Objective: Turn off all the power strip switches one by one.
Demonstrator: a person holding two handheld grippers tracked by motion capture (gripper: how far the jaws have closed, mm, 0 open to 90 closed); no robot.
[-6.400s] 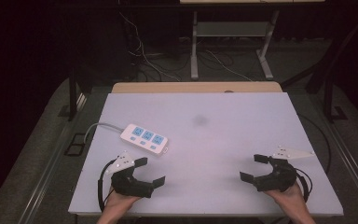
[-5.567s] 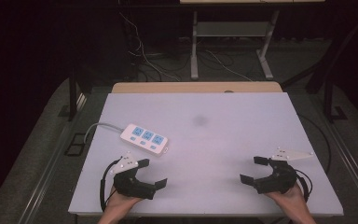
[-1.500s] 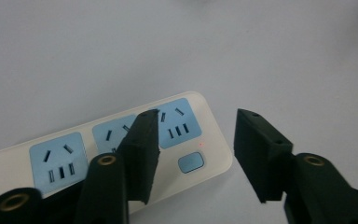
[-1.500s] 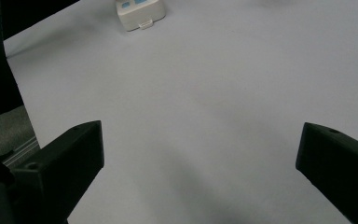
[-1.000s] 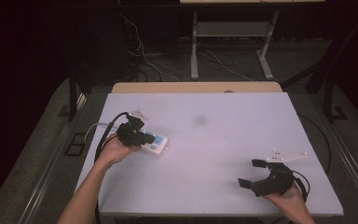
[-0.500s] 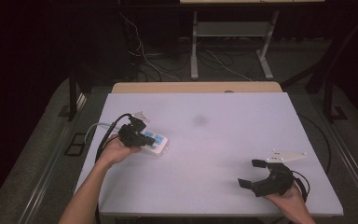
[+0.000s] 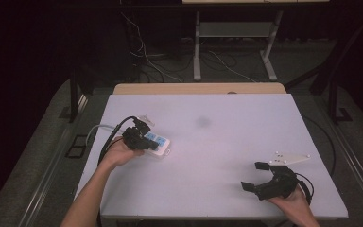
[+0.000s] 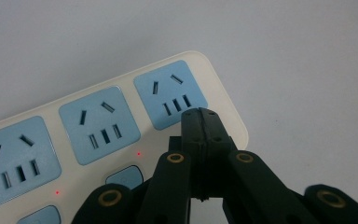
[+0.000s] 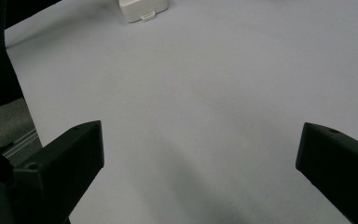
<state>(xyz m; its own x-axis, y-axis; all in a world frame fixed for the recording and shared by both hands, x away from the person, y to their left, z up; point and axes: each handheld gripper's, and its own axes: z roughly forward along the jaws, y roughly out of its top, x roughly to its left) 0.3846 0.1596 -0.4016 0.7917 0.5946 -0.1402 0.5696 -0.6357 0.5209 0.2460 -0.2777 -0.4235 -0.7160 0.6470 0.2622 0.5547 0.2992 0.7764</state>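
We see the table bearing a white power strip near its left edge — our left gripper covers the strip's near end, and its cord end is hidden by the hand. In the left gripper view the jaws are pressed together, holding nothing, tips over the strip's end socket. The right gripper, well apart from the strip, gapes wide and empty.

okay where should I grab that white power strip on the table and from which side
Best guess: grip the power strip across its narrow width near the free rounded end, coming straight down from above. It lies flat, and its long straight edges suit two jaws. Its cable leaves the other end. The left gripper, shut, would need to open first.
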